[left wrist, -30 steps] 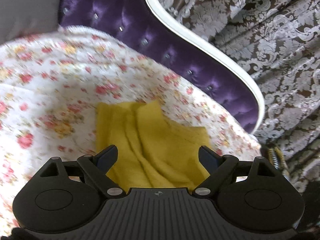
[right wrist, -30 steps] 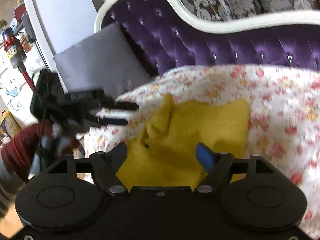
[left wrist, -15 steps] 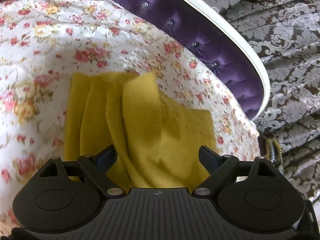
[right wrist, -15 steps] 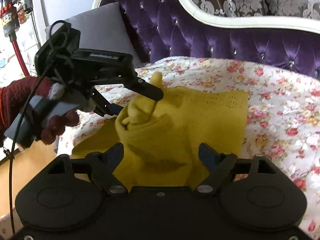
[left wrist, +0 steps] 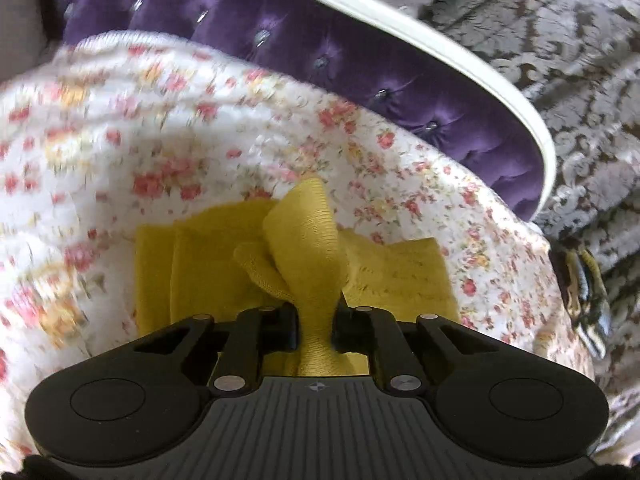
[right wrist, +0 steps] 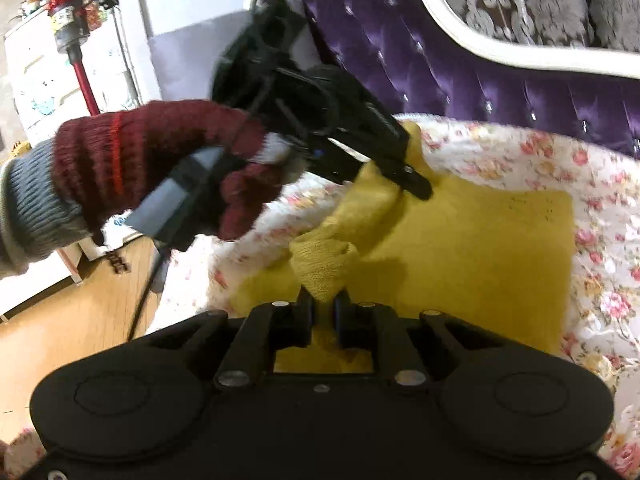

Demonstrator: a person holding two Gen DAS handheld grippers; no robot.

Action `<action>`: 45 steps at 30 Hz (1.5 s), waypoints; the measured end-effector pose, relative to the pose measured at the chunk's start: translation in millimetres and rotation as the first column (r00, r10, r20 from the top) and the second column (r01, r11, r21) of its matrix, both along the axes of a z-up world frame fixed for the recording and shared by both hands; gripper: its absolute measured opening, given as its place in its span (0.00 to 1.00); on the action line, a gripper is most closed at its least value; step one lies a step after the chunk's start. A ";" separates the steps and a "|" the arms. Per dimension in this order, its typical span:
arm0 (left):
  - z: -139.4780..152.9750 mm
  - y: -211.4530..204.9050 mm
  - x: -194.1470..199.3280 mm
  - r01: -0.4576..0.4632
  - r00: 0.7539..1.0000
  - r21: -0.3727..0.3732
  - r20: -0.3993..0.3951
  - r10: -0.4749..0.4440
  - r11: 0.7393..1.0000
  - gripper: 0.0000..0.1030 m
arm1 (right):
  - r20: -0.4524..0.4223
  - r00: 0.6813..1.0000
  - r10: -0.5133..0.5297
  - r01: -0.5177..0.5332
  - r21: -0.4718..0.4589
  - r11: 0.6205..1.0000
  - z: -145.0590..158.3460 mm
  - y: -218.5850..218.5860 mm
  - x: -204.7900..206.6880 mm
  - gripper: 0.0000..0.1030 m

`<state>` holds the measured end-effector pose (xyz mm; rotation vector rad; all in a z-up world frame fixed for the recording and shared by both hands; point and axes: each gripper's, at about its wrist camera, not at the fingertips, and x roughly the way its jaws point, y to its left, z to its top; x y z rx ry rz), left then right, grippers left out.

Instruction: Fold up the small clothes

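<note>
Both tongs, left (left wrist: 316, 322) and right (right wrist: 322, 312), just clamped on bunched near edge of yellow knit (right wrist: 472, 248), lying on floral bedspread (left wrist: 168, 132). Risk: thin pinch slips when lifted, fold skews.

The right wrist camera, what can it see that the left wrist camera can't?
Only the right wrist view shows the gloved hand holding the left gripper, a grey cushion, the wooden floor and a vacuum cleaner.

Only the left wrist view shows the patterned curtain beside the sofa.

Both show the yellow knitted garment on the floral cover, the purple tufted sofa back, and jaws that have just closed, pinching the knit; the right gripper grips its own bunch.
</note>
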<state>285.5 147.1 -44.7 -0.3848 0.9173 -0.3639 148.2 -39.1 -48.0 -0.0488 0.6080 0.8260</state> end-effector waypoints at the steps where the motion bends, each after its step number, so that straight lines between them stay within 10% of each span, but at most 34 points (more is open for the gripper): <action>1: 6.7 0.1 -2.1 0.016 1.000 0.016 0.021 -0.016 1.000 0.13 | 0.012 1.000 0.002 -0.002 0.011 1.000 4.4 3.1 -4.7 0.17; 9: -0.5 28.0 -3.1 0.040 0.999 0.050 -0.010 -0.039 0.998 0.14 | 0.063 0.997 0.055 -0.047 -0.108 0.993 -5.5 50.6 -9.7 0.18; 17: -22.0 60.1 2.1 -0.058 0.998 0.056 -0.035 0.060 0.997 0.67 | 0.092 0.977 0.191 -0.176 -0.150 0.973 -19.1 67.4 -36.0 0.47; 20: -14.9 66.8 -0.4 -0.114 0.993 0.136 -0.009 0.116 0.984 0.69 | 0.074 0.964 0.257 -0.248 -0.112 0.962 -14.9 65.1 -46.6 0.46; 28: 31.4 60.7 -49.7 -0.163 0.976 0.143 0.168 0.139 0.976 0.77 | 0.009 0.999 0.032 -0.033 0.096 0.995 8.9 0.0 -9.4 0.64; 36: 15.0 16.0 -101.9 -0.048 0.986 0.120 0.167 0.027 0.992 0.77 | -0.007 0.991 -0.136 0.136 0.087 0.987 16.6 -25.1 67.6 0.64; 45: -21.1 -6.7 -105.7 0.016 0.986 0.297 0.151 -0.063 0.955 0.78 | 0.030 0.958 -0.285 0.287 -0.112 0.951 -26.1 -28.2 134.2 0.47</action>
